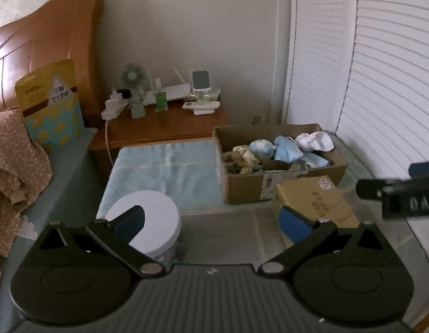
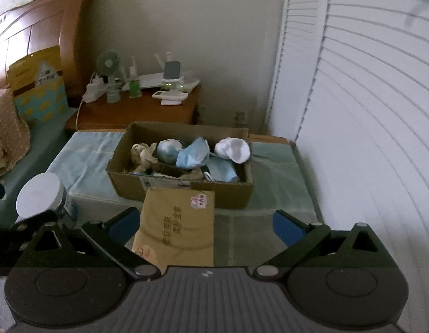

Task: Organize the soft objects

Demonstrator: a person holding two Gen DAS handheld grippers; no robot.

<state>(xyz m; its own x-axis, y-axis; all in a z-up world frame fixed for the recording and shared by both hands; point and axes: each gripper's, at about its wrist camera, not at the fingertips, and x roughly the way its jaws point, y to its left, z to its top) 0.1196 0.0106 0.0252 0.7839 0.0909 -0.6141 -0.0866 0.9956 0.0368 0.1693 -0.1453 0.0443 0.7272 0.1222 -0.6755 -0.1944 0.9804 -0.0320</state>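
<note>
Both your grippers are empty right now: left gripper [image 1: 211,222] has its jaws spread wide w/ nothing between the blue pads, and right gripper [image 2: 206,226] is spread just as wide, also holding nothing, though the brown envelope [image 2: 178,227] lies on the mat under its gap. The soft stuff sits in the cardboard box [image 2: 186,188] at about 12 o'clock from the right gripper, approx 1 o'clock from the left. Inside: white socks [image 2: 233,149] at the box's 2 o'clock corner, a light-blue bundle [image 2: 193,154] near centre, a round pale-blue plush [image 2: 167,149] just left of it, and beige crumpled cloth [image 2: 143,152] at 10 o'clock. Expect all of it to be light, limp and squashy, so nothing should break, but a pinch on a loose edge will likely let the rest dangle or drag neighbours out. Go for the thick middle of a bundle, e.g. the bulge of the socks, and close well down since fabric compresses. The white-lidded jar [image 1: 143,219] at the left gripper's 10 o'clock and the envelope look rigid, prob. not yours to sort; steer round them.
</note>
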